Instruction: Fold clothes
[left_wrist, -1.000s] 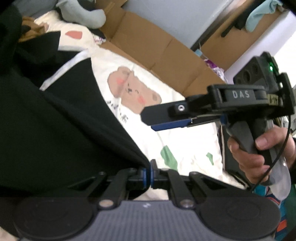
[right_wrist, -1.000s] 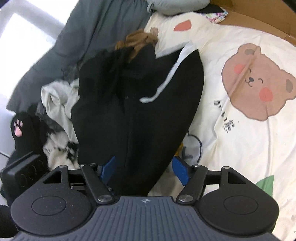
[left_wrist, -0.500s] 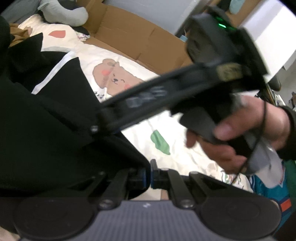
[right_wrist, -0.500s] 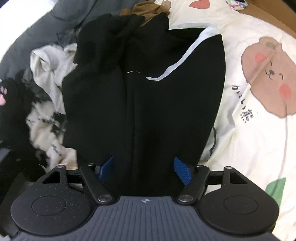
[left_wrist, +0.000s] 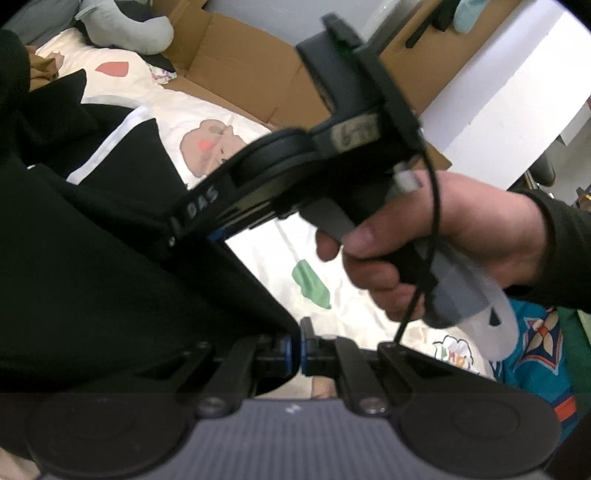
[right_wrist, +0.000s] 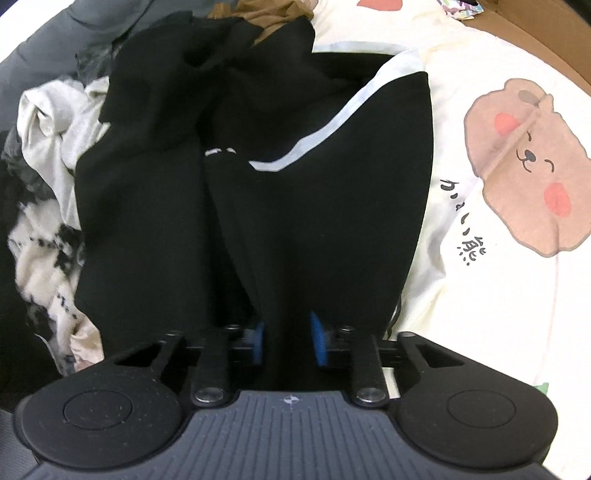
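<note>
At the bottom of the left wrist view, the left gripper (left_wrist: 294, 347) is clamped tight on a corner of the black garment (left_wrist: 110, 266), its blue-edged pads pressed together with the cloth's edge pinched between them. In the right wrist view, the right gripper (right_wrist: 287, 341) is closing, its blue pads (right_wrist: 317, 341) narrowing on a bunched fold of the same garment (right_wrist: 314, 229) that runs up between them; whether the pads already press on the cloth cannot be told. The left view shows a hand (left_wrist: 436, 243) in a dark sleeve (left_wrist: 565, 251) wrapped around that gripper's grey handle, the tool slanting down onto the black cloth. The garment, trimmed with a white stripe (right_wrist: 332, 125), lies spread across a cream sheet (right_wrist: 498, 295) printed with a brown bear (right_wrist: 532, 166) and dark script just beside it. To the garment's left sits a heap of other clothes (right_wrist: 48, 184), white and patterned, with a brown piece (right_wrist: 269, 14) at its far end. Beyond the sheet, a grey pillow (left_wrist: 129, 26) rests near flattened cardboard (left_wrist: 240, 55) along the wall.
</note>
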